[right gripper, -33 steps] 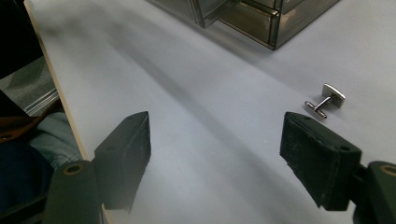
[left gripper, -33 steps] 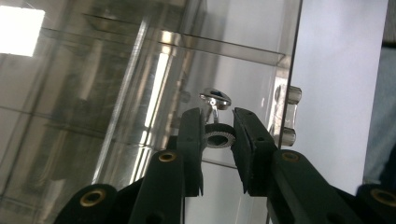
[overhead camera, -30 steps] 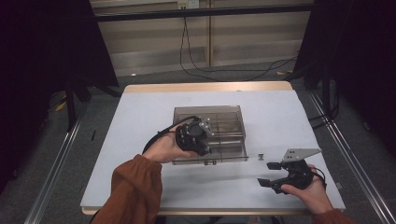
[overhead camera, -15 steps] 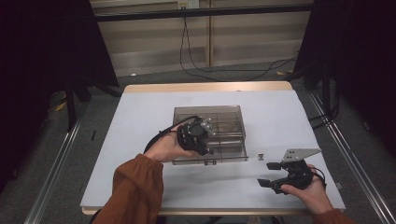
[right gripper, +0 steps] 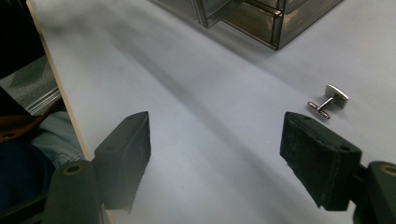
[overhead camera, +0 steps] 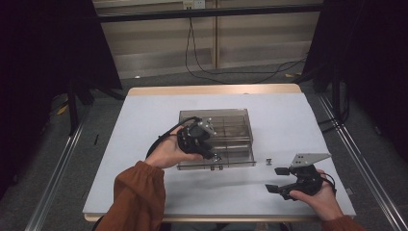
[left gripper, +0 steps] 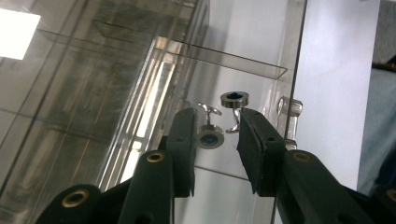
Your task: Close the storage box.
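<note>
A clear plastic compartment box (overhead camera: 231, 126) lies mid-table. My left gripper (overhead camera: 210, 155) dips into its front compartment. In the left gripper view its jaws (left gripper: 217, 116) have just been opening. A round-faced silver cufflink (left gripper: 209, 136) rests between the pads with a gap on the right side. A second round cufflink (left gripper: 234, 99) stands just beyond the tips. My right gripper (overhead camera: 274, 179) rests open near the table's front right. A square-faced cufflink (right gripper: 332, 99) lies on the white table ahead of its right jaw, also seen in the high view (overhead camera: 269, 161).
The box has a small latch (left gripper: 288, 108) on its front wall. The white table (overhead camera: 144, 125) ends at a wooden front edge (right gripper: 56, 84) close to the right gripper. A dark cable (overhead camera: 159, 142) trails from the left gripper.
In the high view both hands stay where they were; the left gripper still hangs over the box's front edge and the right one has not moved.
</note>
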Tool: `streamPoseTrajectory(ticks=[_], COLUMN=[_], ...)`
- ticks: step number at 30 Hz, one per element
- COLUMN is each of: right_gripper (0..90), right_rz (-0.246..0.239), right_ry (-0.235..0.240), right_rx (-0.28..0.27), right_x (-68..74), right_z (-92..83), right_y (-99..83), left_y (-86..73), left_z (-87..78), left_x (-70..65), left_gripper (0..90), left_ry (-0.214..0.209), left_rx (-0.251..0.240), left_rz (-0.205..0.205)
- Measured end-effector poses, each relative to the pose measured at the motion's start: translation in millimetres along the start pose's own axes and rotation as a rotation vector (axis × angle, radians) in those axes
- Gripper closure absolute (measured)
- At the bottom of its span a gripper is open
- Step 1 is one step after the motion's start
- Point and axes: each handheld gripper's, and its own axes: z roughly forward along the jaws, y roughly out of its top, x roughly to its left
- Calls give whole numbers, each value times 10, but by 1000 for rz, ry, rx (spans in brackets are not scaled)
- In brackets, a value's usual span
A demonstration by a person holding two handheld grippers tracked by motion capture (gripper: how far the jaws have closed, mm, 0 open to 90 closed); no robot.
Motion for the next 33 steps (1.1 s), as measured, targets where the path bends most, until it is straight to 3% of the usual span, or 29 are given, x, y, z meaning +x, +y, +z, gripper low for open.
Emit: streamPoseTrajectory(ticks=[4, 11, 15, 20, 23, 33], right_gripper=[244, 244, 244, 244, 244, 243], right_rz=[0, 3, 2, 4, 3, 8], right_ry=[1, 2, -2, -3, -2, 0], right_rx=[-4, -1, -4, -3, -6, 0], right_x=[-4, -4, -1, -5, -13, -9], right_z=[-4, 6, 0, 3, 8, 17], right_y=[-1, 2, 0, 4, 10, 8], left_y=[-84, -267, -395, -514, -589, -743], left_z=[-77, -145, -188, -269, -313, -278], left_x=[-7, -43, -78, -152, -208, -457], left_gripper=[662, 655, 671, 753, 804, 872], left_ry=[3, 37, 41, 61, 51, 62], left_rx=[-88, -167, -246, -331, -393, -393], left_rz=[-39, -73, -104, -145, -162, -104])
